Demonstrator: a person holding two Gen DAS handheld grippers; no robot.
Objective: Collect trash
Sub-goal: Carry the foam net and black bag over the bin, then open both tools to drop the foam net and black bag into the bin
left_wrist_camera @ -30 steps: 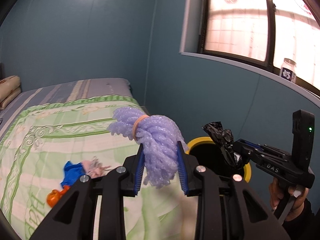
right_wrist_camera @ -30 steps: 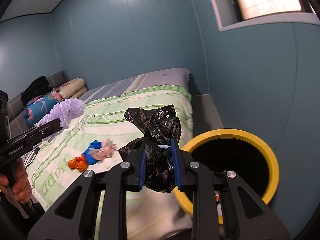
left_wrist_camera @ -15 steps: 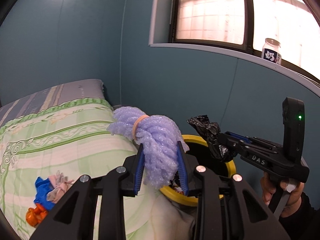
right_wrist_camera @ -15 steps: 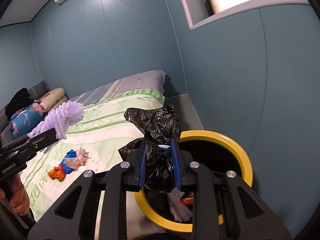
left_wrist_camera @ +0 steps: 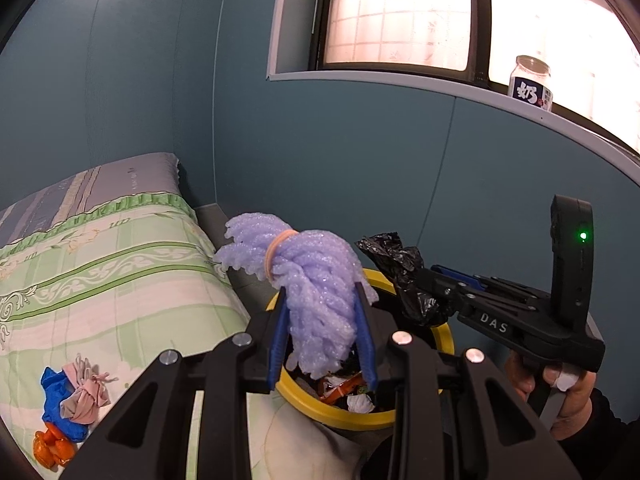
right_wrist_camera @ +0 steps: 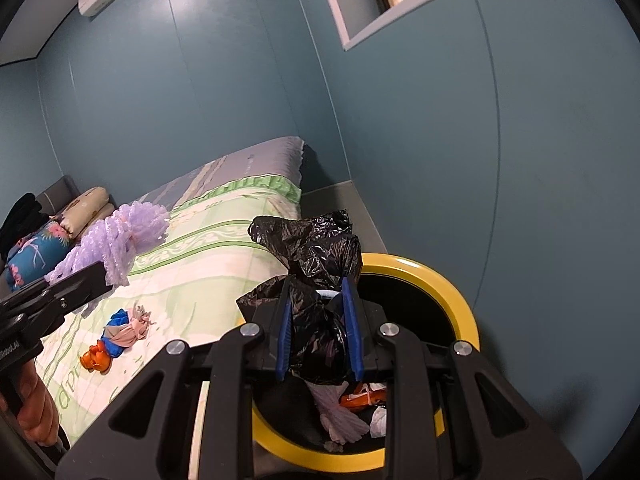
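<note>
My left gripper [left_wrist_camera: 322, 338] is shut on a purple foam net bundle [left_wrist_camera: 316, 276] tied with an orange band, held above the near rim of the yellow-rimmed bin [left_wrist_camera: 360, 416]. My right gripper [right_wrist_camera: 320, 332] is shut on a crumpled black plastic bag [right_wrist_camera: 316, 276] over the same yellow-rimmed bin [right_wrist_camera: 448, 284]. Wrappers and paper scraps [right_wrist_camera: 352, 404] lie inside the bin. In the left wrist view the right gripper [left_wrist_camera: 430, 298] holds the black bag [left_wrist_camera: 400, 264] just beyond the foam. The left gripper [right_wrist_camera: 100, 278] with the foam bundle [right_wrist_camera: 120, 236] appears at the left of the right wrist view.
A bed with a green floral quilt [left_wrist_camera: 104, 280] lies left of the bin. A blue, pink and orange scrap pile [left_wrist_camera: 70, 412] rests on it, also visible as the scrap pile [right_wrist_camera: 116, 332]. Blue walls close in behind; a jar [left_wrist_camera: 530, 82] stands on the window sill. Pillows [right_wrist_camera: 60, 224] sit at the bed's head.
Both grippers have swung right from above the bed to over the bin, each keeping its load. The bin's contents have come into sight.
</note>
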